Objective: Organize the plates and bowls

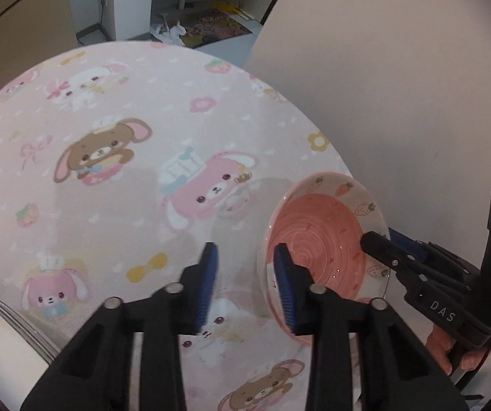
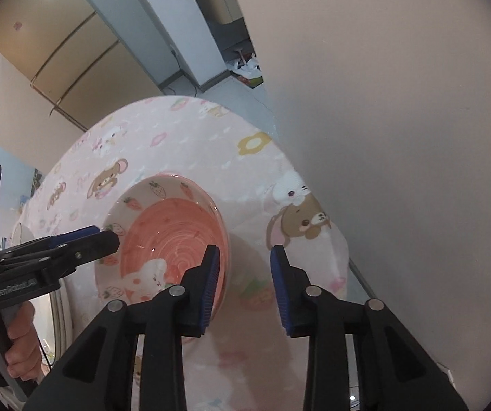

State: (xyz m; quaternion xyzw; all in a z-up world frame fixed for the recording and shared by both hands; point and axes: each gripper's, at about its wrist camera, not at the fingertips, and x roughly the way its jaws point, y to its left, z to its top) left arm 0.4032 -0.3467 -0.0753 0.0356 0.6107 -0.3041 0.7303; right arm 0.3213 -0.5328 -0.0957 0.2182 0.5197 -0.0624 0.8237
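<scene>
A: We begin with the round table [image 1: 115,185] under its pink cartoon-animal cloth. Its near side is cut off by our own gripper frames in both views, and the fisheye bends its far edge.

B: On it, near the right edge as the left wrist view shows it, sits the pink bowl [image 1: 324,236] with strawberries round its wall. We cannot see its base, and a rabbit drawing inside is half hidden behind a finger in the right wrist view.

A: At the lower left of that left view a stack of white plates [image 1: 2,335] is cropped by the lens rim; we cannot count them.

B: Our left gripper [image 1: 245,260] straddles the bowl's rim, one pad inside and one outside. The jaws stand apart and we see no pad pressing the wall, so it is released.

A: Our right gripper [image 2: 243,262] does the same on the opposite rim, jaws likewise apart, nothing clamped.

B: A hand [image 2: 19,335] on the left gripper's handle shows only in part.
</scene>
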